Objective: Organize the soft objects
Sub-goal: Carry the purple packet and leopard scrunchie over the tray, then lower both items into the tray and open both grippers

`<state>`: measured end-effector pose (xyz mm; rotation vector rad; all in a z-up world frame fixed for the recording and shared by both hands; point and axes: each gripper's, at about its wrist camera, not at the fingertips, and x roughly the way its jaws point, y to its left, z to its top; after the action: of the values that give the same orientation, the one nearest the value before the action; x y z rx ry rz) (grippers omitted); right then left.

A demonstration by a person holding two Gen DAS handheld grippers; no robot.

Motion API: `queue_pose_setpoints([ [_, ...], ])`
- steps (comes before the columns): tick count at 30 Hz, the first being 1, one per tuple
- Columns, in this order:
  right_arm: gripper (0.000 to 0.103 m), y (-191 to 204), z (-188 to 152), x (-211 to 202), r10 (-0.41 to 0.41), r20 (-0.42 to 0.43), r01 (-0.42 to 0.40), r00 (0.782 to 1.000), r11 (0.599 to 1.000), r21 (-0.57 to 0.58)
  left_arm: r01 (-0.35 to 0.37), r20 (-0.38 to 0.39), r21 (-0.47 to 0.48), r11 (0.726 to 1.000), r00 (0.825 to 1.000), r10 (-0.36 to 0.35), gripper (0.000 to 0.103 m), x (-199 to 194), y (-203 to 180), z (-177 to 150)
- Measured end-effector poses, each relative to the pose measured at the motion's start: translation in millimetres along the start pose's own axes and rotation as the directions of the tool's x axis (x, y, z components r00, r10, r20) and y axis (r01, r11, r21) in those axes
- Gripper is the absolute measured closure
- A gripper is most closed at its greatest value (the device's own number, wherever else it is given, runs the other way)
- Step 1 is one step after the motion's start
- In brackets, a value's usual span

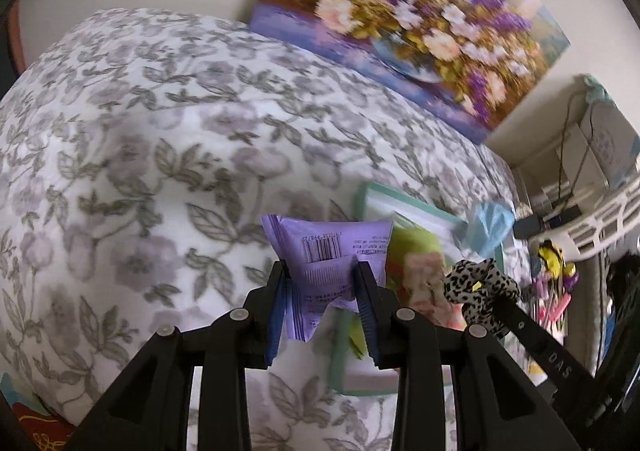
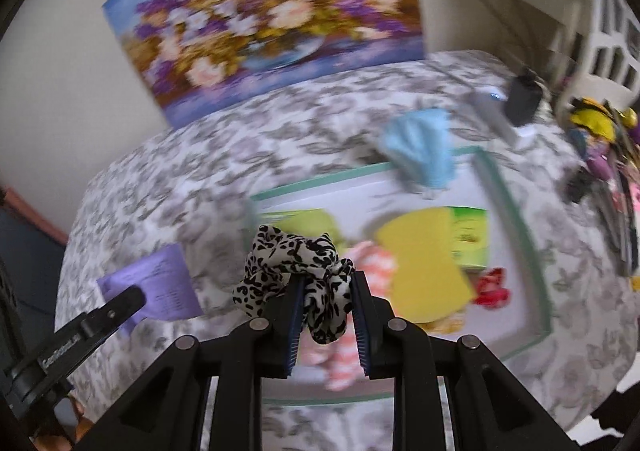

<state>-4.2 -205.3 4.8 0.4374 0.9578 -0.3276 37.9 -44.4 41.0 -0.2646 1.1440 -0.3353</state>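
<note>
My left gripper point(image 1: 322, 265) is shut on a purple soft packet point(image 1: 332, 251) with a barcode, held above the floral cloth. The packet also shows in the right wrist view point(image 2: 160, 283). My right gripper point(image 2: 326, 277) is shut on a black-and-white leopard scrunchie point(image 2: 296, 263), held above a white tray with a green rim point(image 2: 508, 195). The scrunchie also shows in the left wrist view point(image 1: 476, 283). In the tray lie a yellow sponge point(image 2: 424, 267), a green box point(image 2: 470, 239), a pink striped cloth point(image 2: 372, 263), a red scrunchie point(image 2: 494, 287) and a light blue cloth point(image 2: 420, 147) over its far rim.
A grey floral cloth point(image 1: 140, 139) covers the surface. A flower painting point(image 2: 272, 15) leans on the wall behind. A white basket point(image 1: 596, 223), a black device point(image 2: 524, 99) and several colourful clips point(image 2: 600, 139) crowd the right edge.
</note>
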Motion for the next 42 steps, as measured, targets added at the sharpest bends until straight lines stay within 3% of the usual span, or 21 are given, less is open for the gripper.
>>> queue_pose_setpoints([
  [8, 0.078, -47.9, 2.5, -6.9, -0.069, -0.006, 0.069, 0.998, 0.995, 0.067, 0.057, -0.096, 0.1, 0.993, 0.994, -0.047, 0.068, 23.3, -48.5, -22.7],
  [13, 0.076, -67.2, -1.1, -7.3, -0.092, -0.032, 0.094, 0.995, 0.993, 0.074, 0.107, -0.182, 0.115, 0.988, 0.98, -0.085, 0.068, 40.7, -67.7, -40.1],
  [20, 0.076, -79.1, -11.5, 16.7, -0.07, -0.126, 0.082, 0.989, 0.992, 0.091, 0.098, -0.25, 0.135, 0.986, 0.966, -0.061, 0.064, 60.8, -76.1, -51.9],
  [26, 0.075, -79.6, -20.3, 33.8, -0.098, -0.195, 0.113, 0.976, 0.991, 0.07, 0.072, -0.302, 0.134, 0.988, 0.953, -0.029, 0.058, 79.4, -74.2, -58.1],
  [33, 0.058, -79.5, -19.0, 29.6, -0.12, -0.199, 0.134, 0.973, 0.989, 0.061, 0.059, -0.319, 0.132, 0.989, 0.948, -0.013, 0.051, 78.2, -71.1, -58.2],
  [39, 0.048, -75.4, -13.8, 17.8, -0.122, -0.165, 0.131, 0.979, 0.99, 0.05, 0.046, -0.288, 0.14, 0.989, 0.958, -0.004, 0.037, 65.9, -70.3, -52.4],
  [42, 0.045, -73.2, -12.6, 15.9, -0.12, -0.158, 0.129, 0.98, 0.991, 0.045, 0.034, -0.279, 0.144, 0.989, 0.96, 0.008, 0.036, 62.5, -67.7, -50.8],
])
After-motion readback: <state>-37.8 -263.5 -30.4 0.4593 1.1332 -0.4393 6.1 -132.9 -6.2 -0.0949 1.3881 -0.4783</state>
